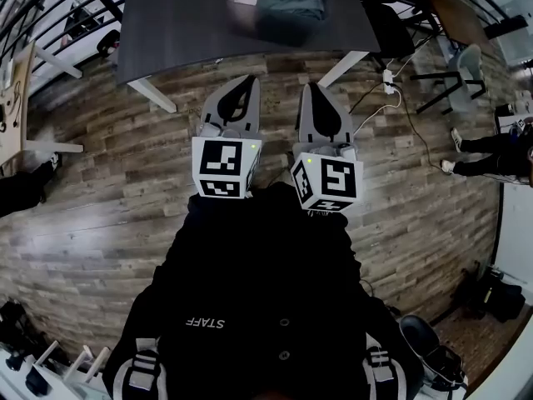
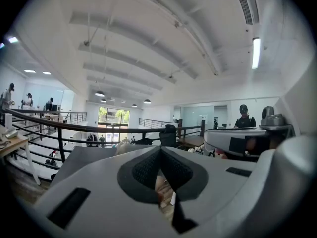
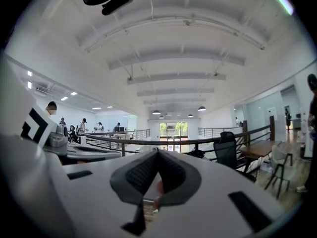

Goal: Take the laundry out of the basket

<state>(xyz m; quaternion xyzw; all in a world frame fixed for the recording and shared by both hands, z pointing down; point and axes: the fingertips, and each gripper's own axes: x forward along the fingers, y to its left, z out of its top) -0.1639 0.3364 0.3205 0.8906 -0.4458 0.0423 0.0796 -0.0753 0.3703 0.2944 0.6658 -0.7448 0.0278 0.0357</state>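
A clear basket (image 1: pixel 250 7) with grey-green laundry (image 1: pixel 290 2) stands on a dark table (image 1: pixel 175 23) at the top of the head view. Both grippers are held side by side in front of the person's chest, well short of the table, over the wooden floor. My left gripper (image 1: pixel 250 82) is shut with nothing in it. My right gripper (image 1: pixel 315 88) is shut and empty too. In the left gripper view the jaws (image 2: pixel 159 150) meet at the tip and point up toward the ceiling. The right gripper view shows its jaws (image 3: pixel 157 152) closed the same way.
White table legs (image 1: pixel 154 94) stand near the left gripper's tip. A power strip and cable (image 1: pixel 387 82) lie on the floor to the right. Chairs (image 1: pixel 462 65) and a seated person's legs (image 1: pixel 479 152) are at the far right. A railing (image 1: pixel 50 15) runs at the upper left.
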